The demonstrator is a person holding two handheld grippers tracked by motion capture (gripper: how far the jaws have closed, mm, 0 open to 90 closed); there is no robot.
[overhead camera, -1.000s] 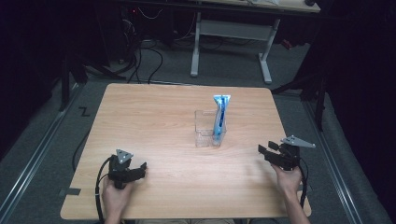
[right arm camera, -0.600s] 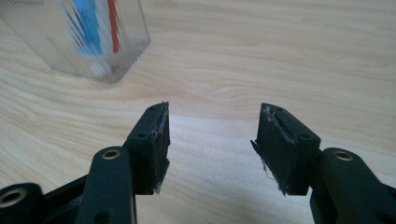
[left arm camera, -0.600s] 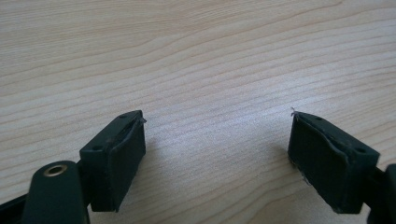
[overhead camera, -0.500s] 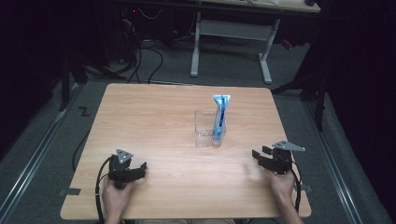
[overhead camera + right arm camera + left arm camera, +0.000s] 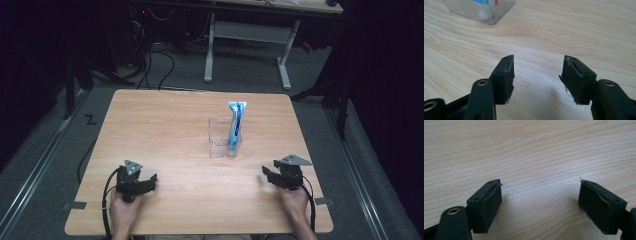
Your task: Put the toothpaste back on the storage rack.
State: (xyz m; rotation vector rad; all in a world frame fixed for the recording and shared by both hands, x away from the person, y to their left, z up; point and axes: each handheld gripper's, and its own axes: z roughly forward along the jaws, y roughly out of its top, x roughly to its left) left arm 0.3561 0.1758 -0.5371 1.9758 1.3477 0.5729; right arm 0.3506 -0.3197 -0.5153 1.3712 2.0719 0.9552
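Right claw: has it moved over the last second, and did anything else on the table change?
The right claw slid left and toward the table's near edge, jaws open and empty. The left claw stayed put, open and empty. The clear box and the blue tube standing in it did not move.

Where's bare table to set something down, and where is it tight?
Bare wood: the whole left half of the table, the far strip behind the clear bin, and the near middle between the left hand-held gripper and the right hand-held gripper. Tight only around the bin, which holds an upright blue tube.
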